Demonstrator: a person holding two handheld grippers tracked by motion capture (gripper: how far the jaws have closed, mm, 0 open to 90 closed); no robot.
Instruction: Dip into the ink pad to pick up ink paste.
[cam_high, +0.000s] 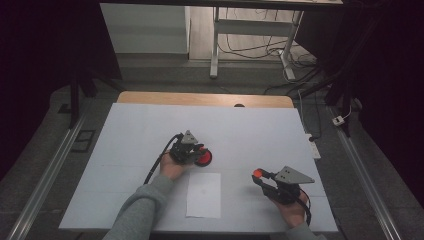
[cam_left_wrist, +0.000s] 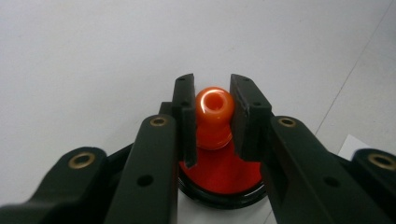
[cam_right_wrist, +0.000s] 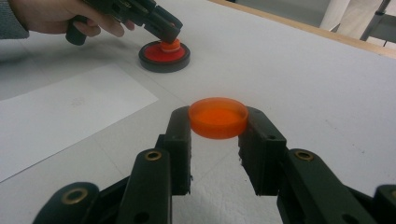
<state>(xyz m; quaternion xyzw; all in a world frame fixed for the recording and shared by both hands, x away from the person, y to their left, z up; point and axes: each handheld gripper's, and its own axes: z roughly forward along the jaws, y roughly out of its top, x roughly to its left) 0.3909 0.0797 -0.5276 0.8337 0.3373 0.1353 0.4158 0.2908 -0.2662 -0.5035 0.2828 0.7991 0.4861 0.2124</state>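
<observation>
A round red piece with a black rim (cam_high: 205, 159) lies on the white table (cam_high: 150, 130), and an orange knob (cam_left_wrist: 214, 106) stands up from its middle. My left gripper (cam_left_wrist: 212, 119) is shut on that knob, its jaws pressing both sides; the right gripper view shows the same grip on the red piece (cam_right_wrist: 159, 55) from afar. My right gripper (cam_right_wrist: 218, 126) is shut on a flat orange disc (cam_right_wrist: 218, 116) and holds it level just above the table, at the right front (cam_high: 258, 173).
A white sheet of paper (cam_high: 204, 195) lies between the two hands near the front edge. Beyond the table's far wooden edge (cam_high: 205, 99) stand desk legs and loose cables on the floor.
</observation>
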